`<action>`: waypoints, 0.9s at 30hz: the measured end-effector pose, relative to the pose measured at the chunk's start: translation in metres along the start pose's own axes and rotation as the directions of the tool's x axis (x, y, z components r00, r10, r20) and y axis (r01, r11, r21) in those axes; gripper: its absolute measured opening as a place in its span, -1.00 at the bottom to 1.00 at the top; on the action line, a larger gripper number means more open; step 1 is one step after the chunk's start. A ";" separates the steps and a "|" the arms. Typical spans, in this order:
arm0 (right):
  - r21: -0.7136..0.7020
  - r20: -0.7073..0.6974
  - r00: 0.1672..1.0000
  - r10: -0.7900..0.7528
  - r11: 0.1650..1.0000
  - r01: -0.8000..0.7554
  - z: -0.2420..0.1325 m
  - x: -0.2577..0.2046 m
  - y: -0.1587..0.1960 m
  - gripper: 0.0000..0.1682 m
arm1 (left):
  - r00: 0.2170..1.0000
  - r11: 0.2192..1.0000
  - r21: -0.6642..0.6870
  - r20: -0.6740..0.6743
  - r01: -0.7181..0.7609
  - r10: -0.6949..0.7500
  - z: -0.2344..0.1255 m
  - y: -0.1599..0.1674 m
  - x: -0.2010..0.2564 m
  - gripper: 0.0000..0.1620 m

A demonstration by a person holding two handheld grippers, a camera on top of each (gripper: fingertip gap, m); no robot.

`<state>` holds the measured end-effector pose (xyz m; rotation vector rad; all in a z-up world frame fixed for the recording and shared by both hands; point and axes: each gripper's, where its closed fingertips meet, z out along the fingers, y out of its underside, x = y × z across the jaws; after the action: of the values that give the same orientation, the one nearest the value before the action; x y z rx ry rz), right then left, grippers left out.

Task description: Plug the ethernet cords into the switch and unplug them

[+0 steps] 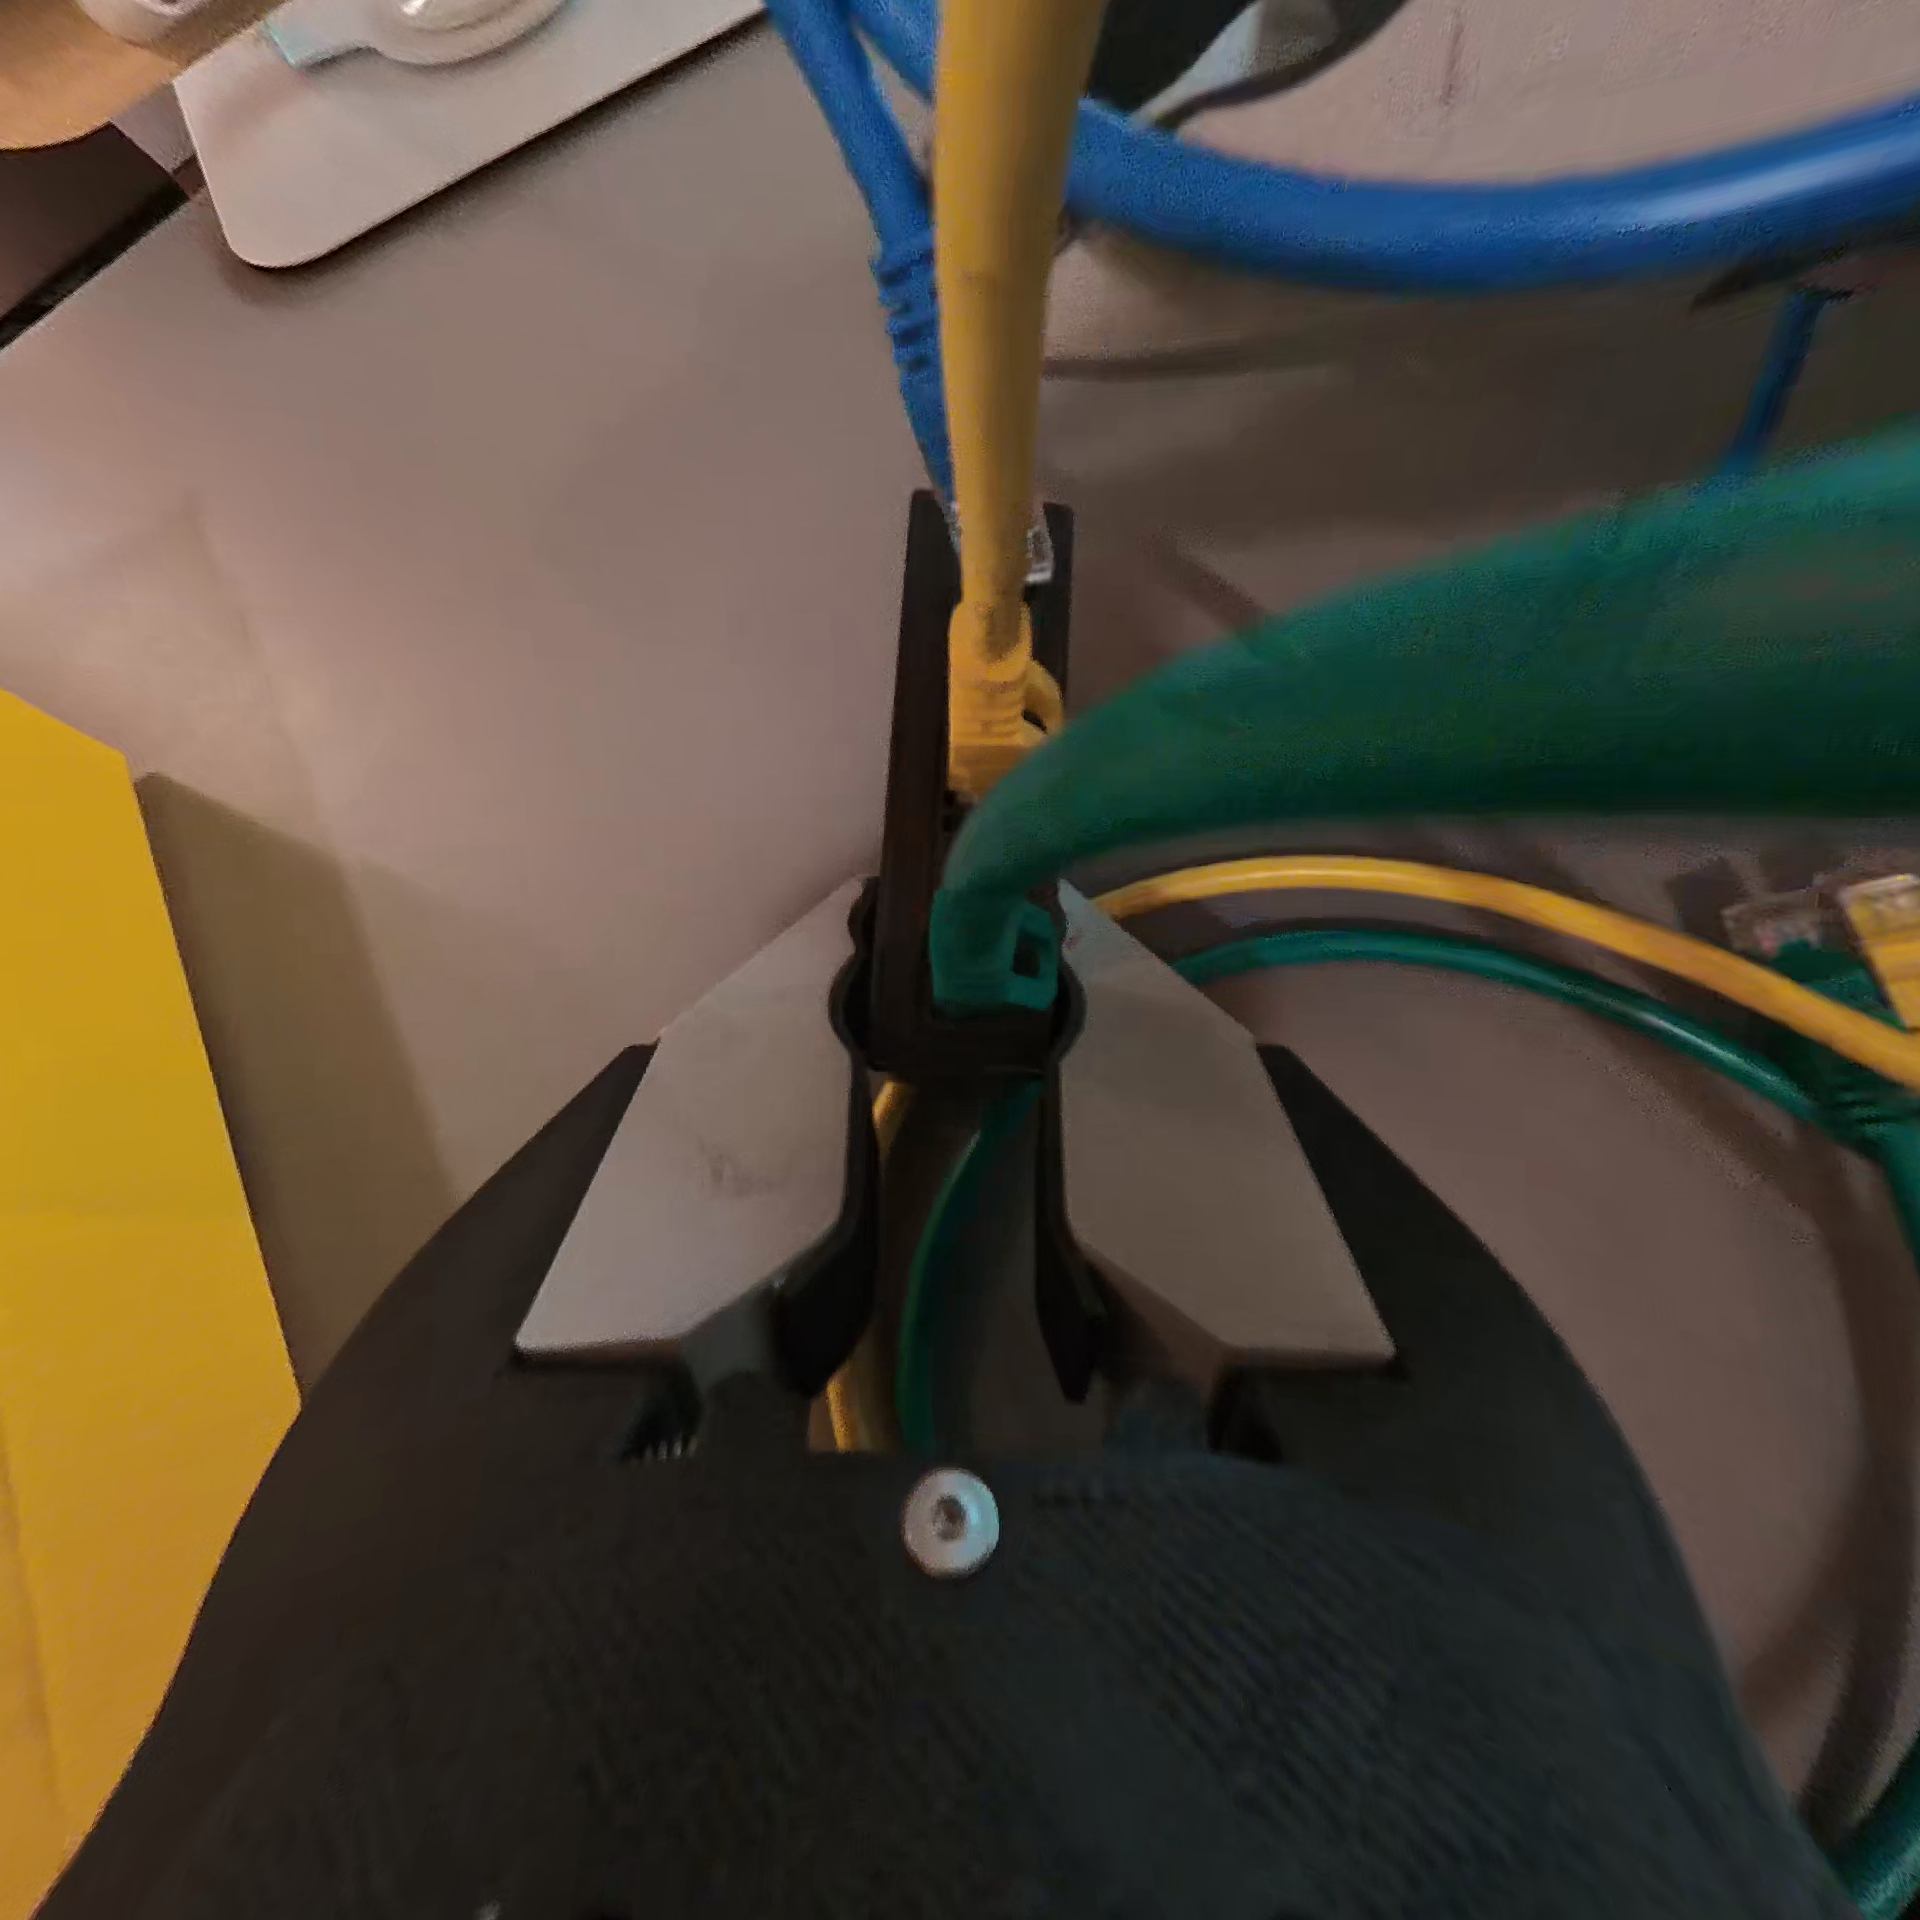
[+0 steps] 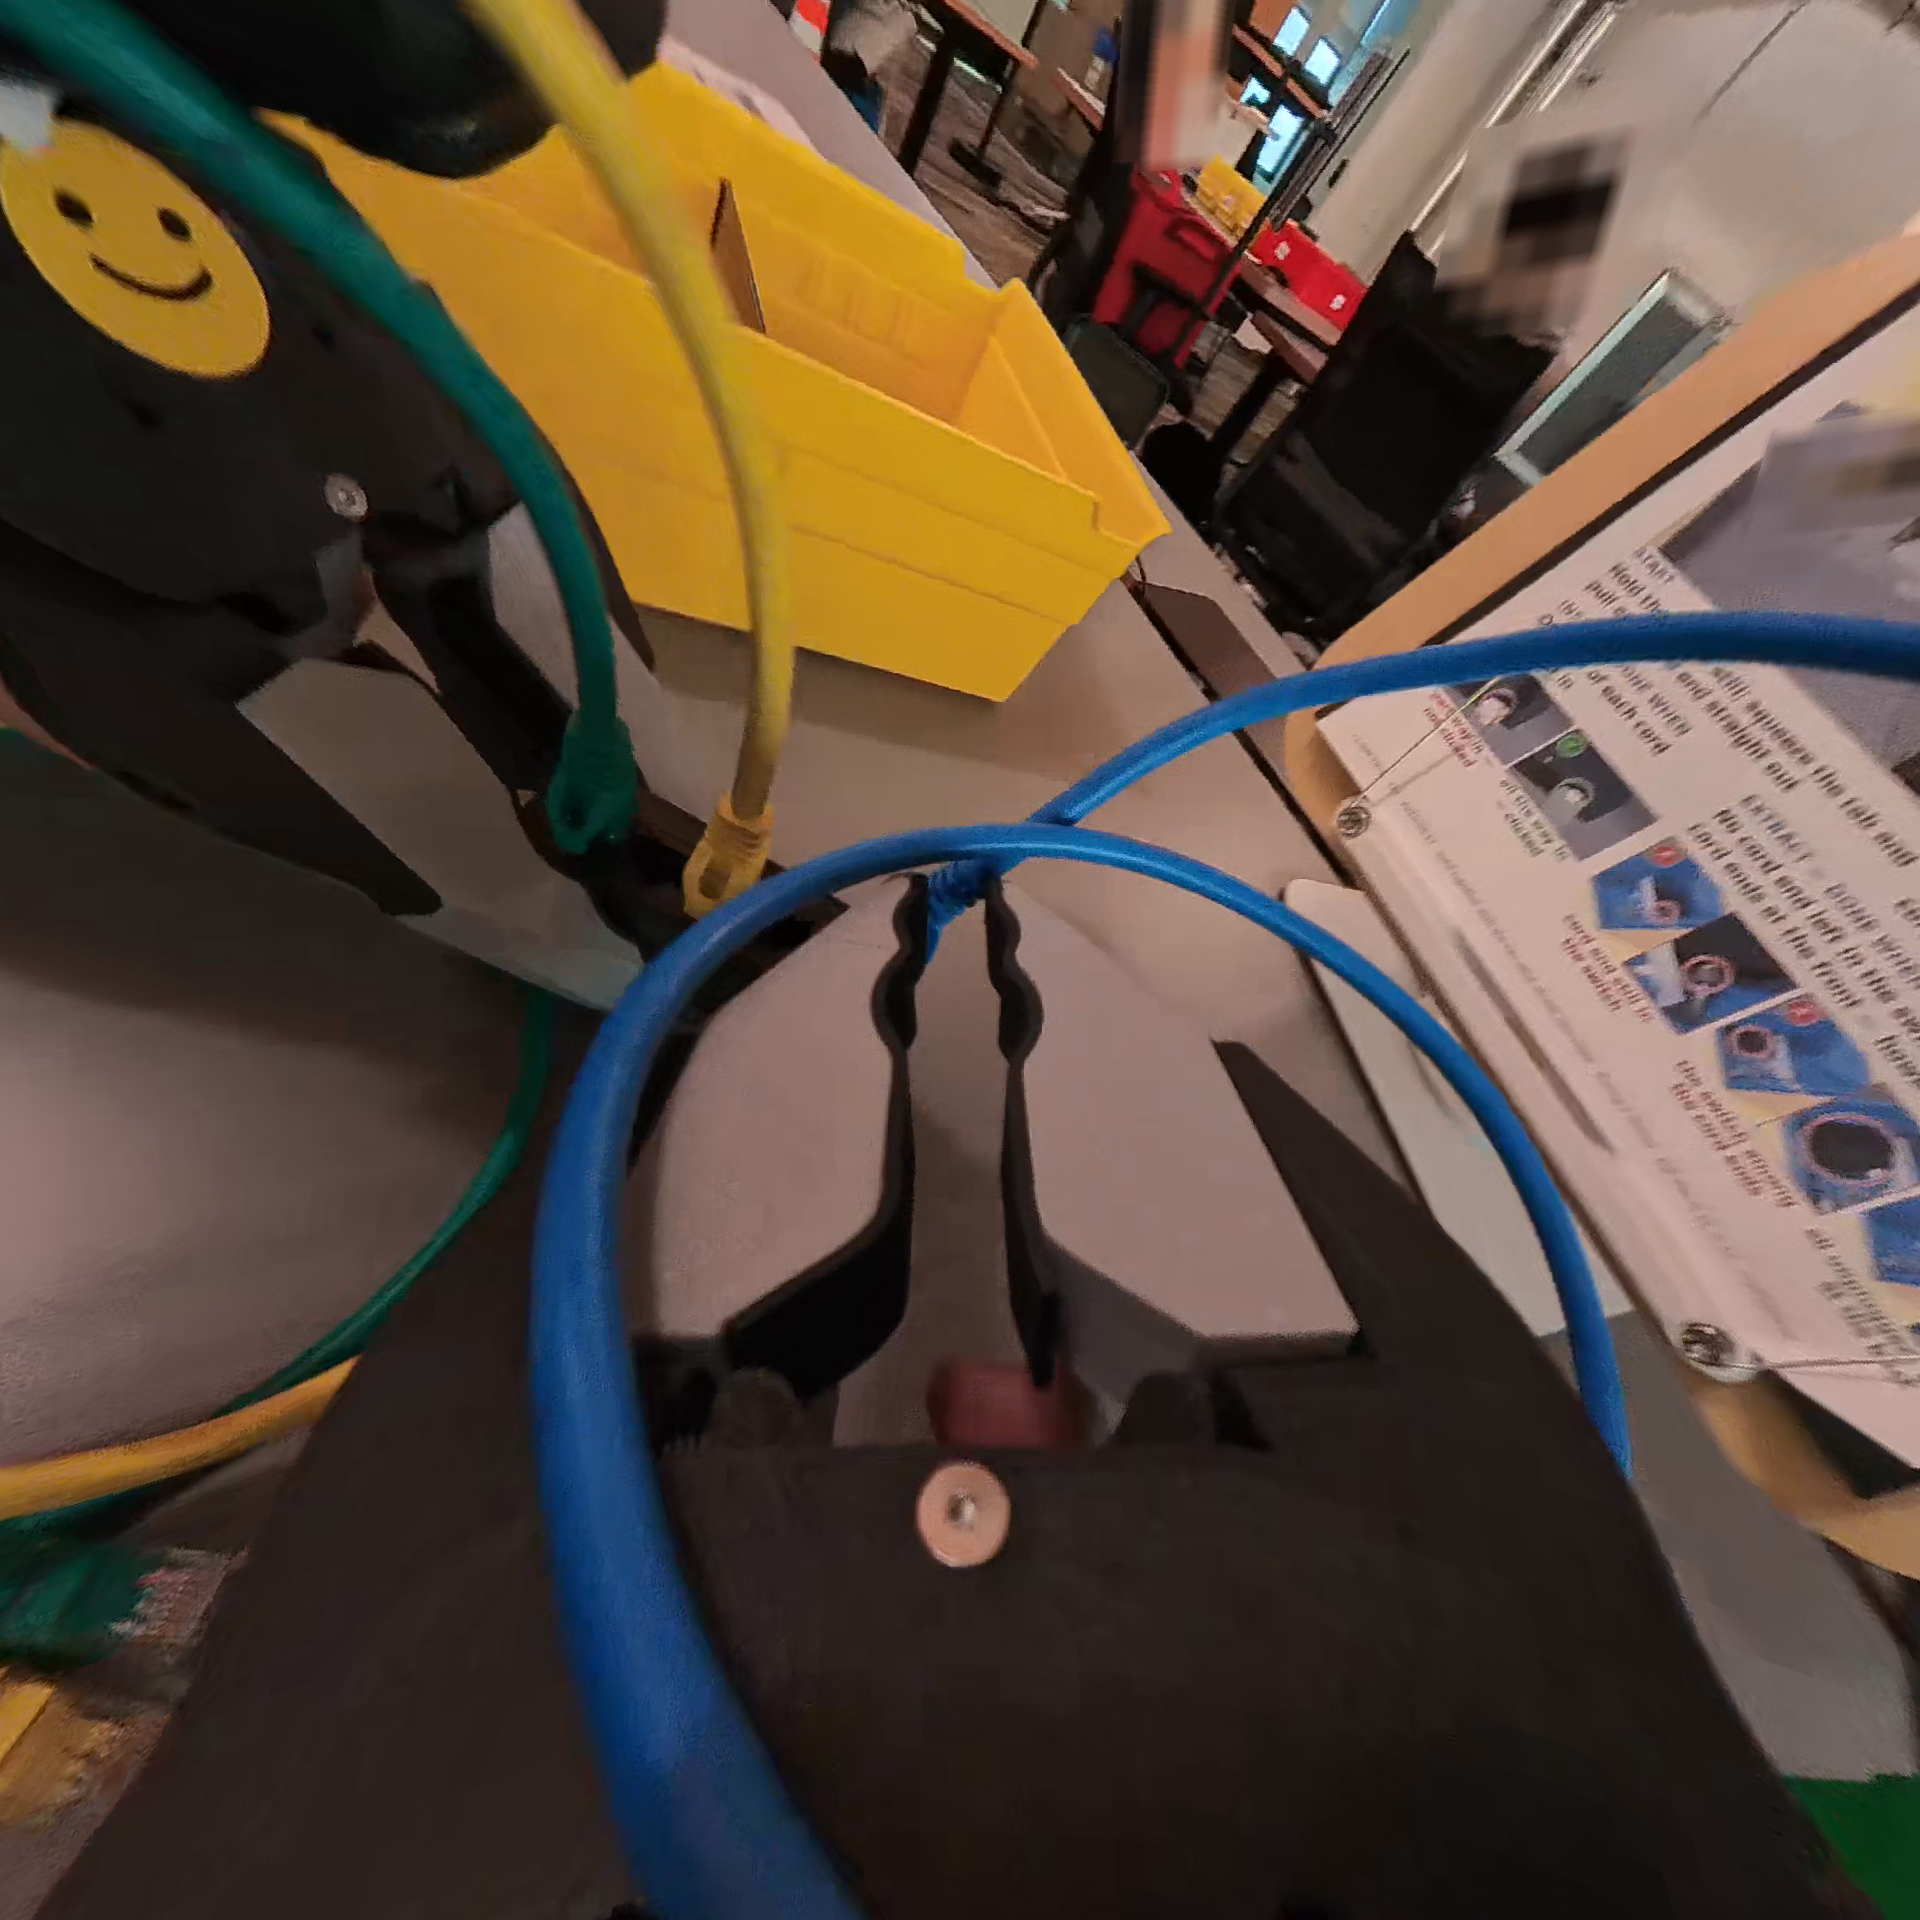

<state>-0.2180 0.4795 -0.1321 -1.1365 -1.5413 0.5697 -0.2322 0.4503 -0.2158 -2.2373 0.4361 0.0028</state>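
Note:
In the left wrist view my left gripper (image 1: 961,1003) is shut on the near end of the narrow black switch (image 1: 914,727), seen end-on. A green cord's plug (image 1: 987,956) sits in it by my fingertips, a yellow plug (image 1: 987,696) farther along, and a blue cord's boot (image 1: 909,312) runs down to the far end. In the right wrist view my right gripper (image 2: 951,899) is shut on the ribbed boot of a blue cord (image 2: 623,1247) that loops over it. The left gripper (image 2: 312,582), green plug (image 2: 592,779), yellow plug (image 2: 727,842) and switch (image 2: 675,894) lie to its left.
A yellow bin (image 2: 883,436) stands behind the switch and also shows in the left wrist view (image 1: 73,1143). An instruction sheet on a wooden board (image 2: 1610,935) leans at the right. Loose yellow and green plugs (image 1: 1860,935) lie on the grey table (image 1: 468,623). A metal plate (image 1: 416,135) lies beyond. Spacing between my two grippers at the tips: around 9 centimeters. From either gripper's tips it is about 30 centimeters to the metal plate (image 1: 416,135).

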 end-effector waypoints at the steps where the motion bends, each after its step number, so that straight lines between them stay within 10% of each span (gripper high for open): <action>1: -0.004 -0.014 1.000 -0.024 1.000 0.024 0.001 -0.001 0.000 -0.91 | 1.000 1.000 -0.004 -0.001 0.000 0.000 0.000 0.000 0.000 -0.66; 11: 0.074 0.088 0.961 0.261 0.961 -0.268 -0.005 0.013 -0.004 -0.92 | 1.000 1.000 0.002 -0.009 -0.003 0.003 0.005 -0.005 0.003 -0.65; 27: 0.193 0.390 0.580 0.715 0.552 -0.811 -0.033 0.069 -0.005 -0.91 | 0.998 0.997 0.050 0.039 -0.058 0.056 -0.014 -0.022 0.013 0.06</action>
<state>-0.1855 0.5311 -0.0858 -1.4713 -0.9899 1.6108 -0.2156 0.4490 -0.1923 -2.1707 0.4747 0.0629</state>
